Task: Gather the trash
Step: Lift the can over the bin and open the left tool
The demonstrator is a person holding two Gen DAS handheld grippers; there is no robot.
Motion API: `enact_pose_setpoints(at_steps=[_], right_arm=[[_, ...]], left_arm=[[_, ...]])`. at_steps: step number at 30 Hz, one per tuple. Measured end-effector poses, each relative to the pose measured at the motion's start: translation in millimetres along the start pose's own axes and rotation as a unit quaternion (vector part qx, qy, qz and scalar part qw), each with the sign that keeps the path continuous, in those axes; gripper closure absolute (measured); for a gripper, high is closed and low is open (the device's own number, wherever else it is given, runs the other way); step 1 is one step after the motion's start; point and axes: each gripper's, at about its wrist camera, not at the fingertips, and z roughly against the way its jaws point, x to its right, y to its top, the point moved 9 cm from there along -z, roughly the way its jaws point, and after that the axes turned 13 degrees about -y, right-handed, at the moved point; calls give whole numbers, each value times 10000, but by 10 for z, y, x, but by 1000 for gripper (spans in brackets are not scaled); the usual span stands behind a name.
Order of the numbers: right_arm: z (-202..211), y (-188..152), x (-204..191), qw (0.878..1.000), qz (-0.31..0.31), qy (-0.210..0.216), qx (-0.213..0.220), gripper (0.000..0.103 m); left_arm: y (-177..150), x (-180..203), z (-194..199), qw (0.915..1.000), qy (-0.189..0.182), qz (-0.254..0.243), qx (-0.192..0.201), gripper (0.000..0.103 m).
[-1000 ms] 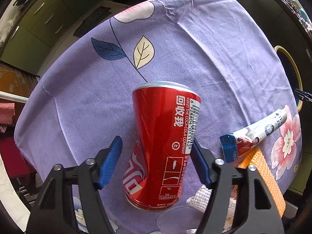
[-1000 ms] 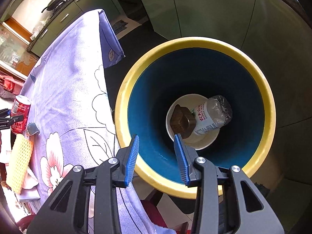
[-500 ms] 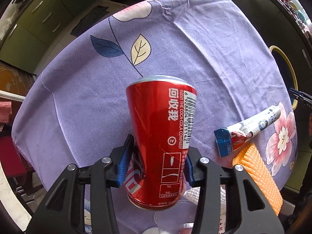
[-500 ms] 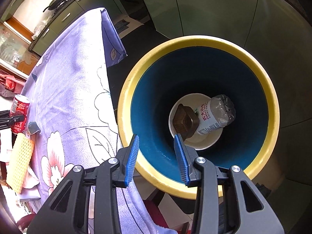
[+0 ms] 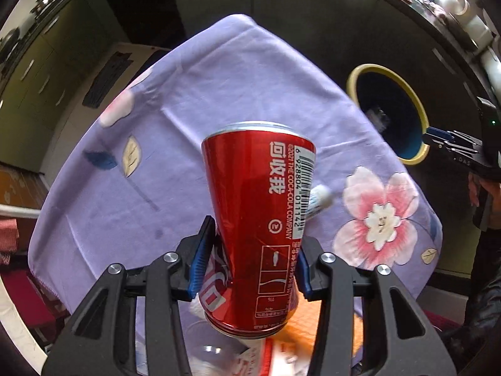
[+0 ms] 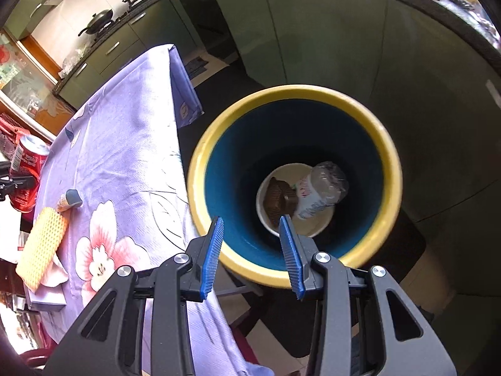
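My left gripper [image 5: 250, 250] is shut on a dented red cola can [image 5: 260, 225] and holds it upright above the purple flowered tablecloth [image 5: 219, 94]. The can also shows at the far left of the right wrist view [image 6: 26, 172]. My right gripper [image 6: 253, 250] is open and empty, hovering over the near rim of a yellow-rimmed blue bin [image 6: 385, 144] beside the table. The bin holds a plastic bottle [image 6: 322, 188] and a brown piece of trash [image 6: 277, 195] in a white bowl. The bin shows at the right of the left wrist view [image 5: 416, 106].
A toothpaste tube [image 6: 69, 200], an orange sponge [image 6: 42, 247] and a white cloth [image 6: 59, 272] lie on the table's near side. A clear plastic cup [image 5: 206, 344] sits below the can. Green kitchen cabinets [image 6: 281, 31] ring the room.
My left gripper closed on the can and lifted it off the table, swinging towards the bin. My right gripper rose and pulled back a little from the bin, still open.
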Motion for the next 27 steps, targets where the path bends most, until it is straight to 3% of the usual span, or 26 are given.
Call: enact_pose_setpoints(at_steps=[7, 13, 24, 27], right_arm=[[280, -326, 415, 9995, -48, -173, 267, 62], [513, -603, 744, 9983, -203, -194, 510, 62], [535, -936, 1117, 9975, -534, -126, 453, 62], [514, -985, 1153, 9974, -583, -122, 417, 59]], left_arm=[[556, 1270, -424, 9951, -496, -841, -159, 59], [972, 1955, -909, 9900, -711, -1153, -389, 59], [1502, 2336, -1788, 9903, -821, -896, -674, 58], [1570, 2313, -1860, 9919, -734, -832, -616, 34]])
